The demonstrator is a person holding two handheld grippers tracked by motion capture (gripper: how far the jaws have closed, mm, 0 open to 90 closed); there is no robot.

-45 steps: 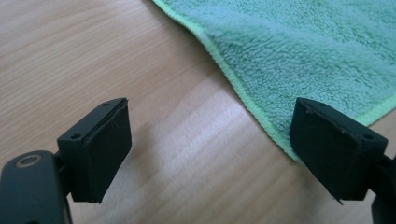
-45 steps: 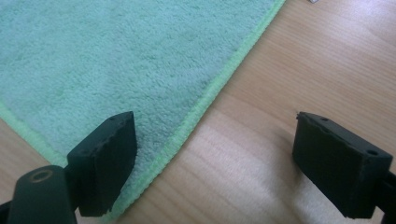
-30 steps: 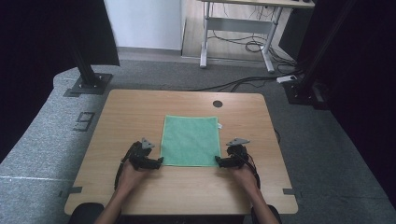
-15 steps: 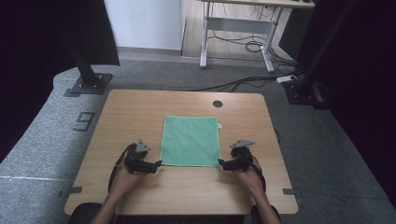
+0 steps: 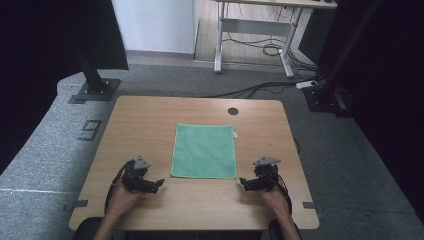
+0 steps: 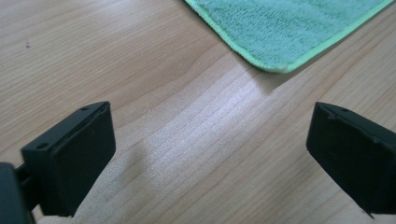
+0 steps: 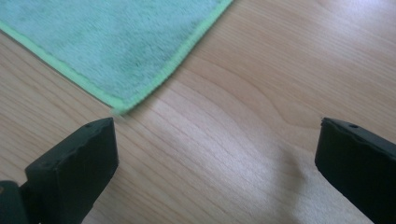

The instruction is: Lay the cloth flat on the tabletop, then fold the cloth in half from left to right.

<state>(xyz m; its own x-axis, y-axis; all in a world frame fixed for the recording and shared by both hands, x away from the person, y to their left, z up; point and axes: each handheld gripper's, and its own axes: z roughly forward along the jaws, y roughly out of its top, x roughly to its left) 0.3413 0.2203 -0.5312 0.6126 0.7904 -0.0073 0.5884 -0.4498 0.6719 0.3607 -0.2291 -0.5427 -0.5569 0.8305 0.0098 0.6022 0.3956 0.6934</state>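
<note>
A green cloth [image 5: 204,150] lies flat and square on the middle of the wooden table [image 5: 145,120]. My left gripper [image 5: 159,183] sits low just off the cloth's near left corner, open. My right gripper [image 5: 243,183] mirrors it off the near right corner, also open. In the left gripper view the cloth corner [image 6: 289,28] lies ahead of the left gripper [image 6: 210,154], apart from it. In the right gripper view the cloth corner [image 7: 116,42] lies ahead of the right gripper [image 7: 215,163]. Both pairs of jaws have just been opening, with only bare wood between them.
A round cable hole [image 5: 233,111] is near the table's far edge. A small white tag [image 5: 235,134] hangs off the cloth's far right corner. Black stand bases [image 5: 92,90] and cables [image 5: 260,90] lie on the grey floor beyond.
Both grippers have drawn back from the cloth's near corners toward the table's front edge and slightly outward. Their jaws have spread wider. The cloth stays flat.
</note>
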